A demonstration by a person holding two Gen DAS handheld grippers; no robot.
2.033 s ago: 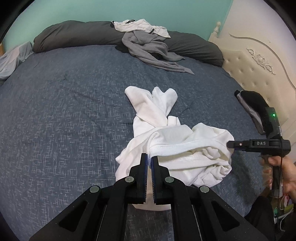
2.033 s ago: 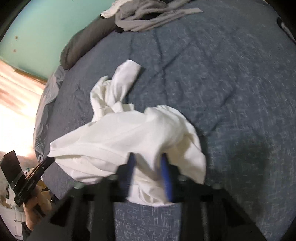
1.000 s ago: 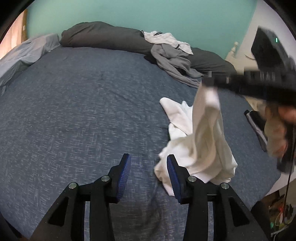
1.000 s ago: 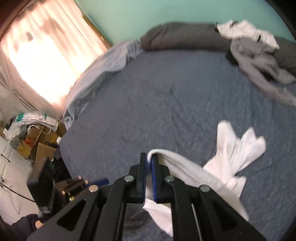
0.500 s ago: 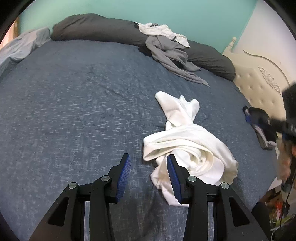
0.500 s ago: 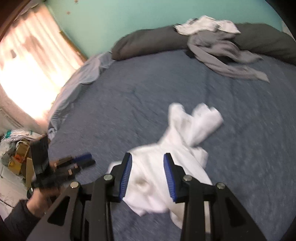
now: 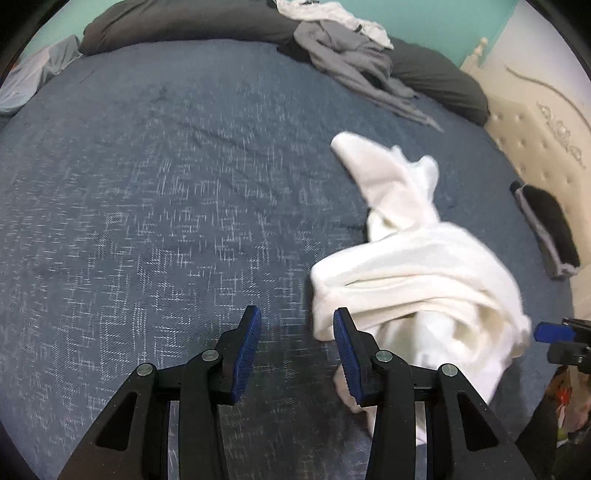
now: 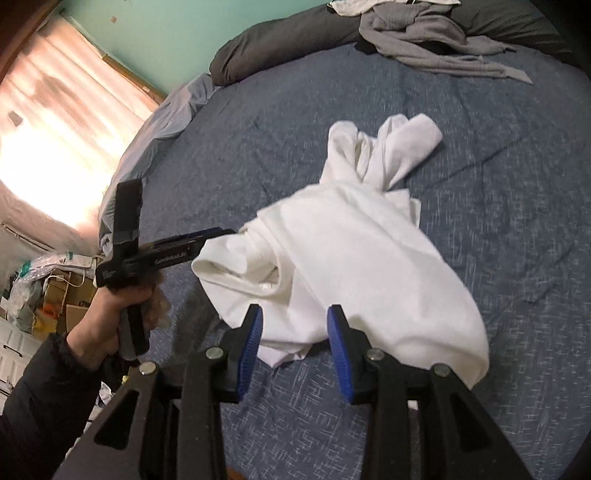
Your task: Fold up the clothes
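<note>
- A crumpled white garment (image 7: 417,266) lay bunched on the blue-grey bedspread (image 7: 147,206), toward the side nearer the cream headboard (image 7: 535,122).
- The left gripper (image 7: 297,345) hung over bare bedspread with its blue pads apart and nothing between them; the garment's near edge lay just beside the right-hand pad.
- The right gripper (image 8: 293,341) also stood with pads apart, gripping nothing, with the garment's lower hem showing in the gap beyond them.
- At the far edge of the bed a long dark pillow (image 7: 192,22) carried a heap of grey clothing (image 7: 354,62) and a white piece (image 7: 332,14), well apart from the garment.
- A small black and grey item (image 7: 550,229) lay near the headboard, only in the left wrist view.
- Only the right wrist view showed the person's left hand (image 8: 122,314) in a dark sleeve gripping the other tool's handle, a bright curtained window (image 8: 55,140), and cardboard boxes (image 8: 59,299) on the floor beside the bed.
- In the left wrist view, only the right gripper's blue tip appeared at the frame's right edge.
</note>
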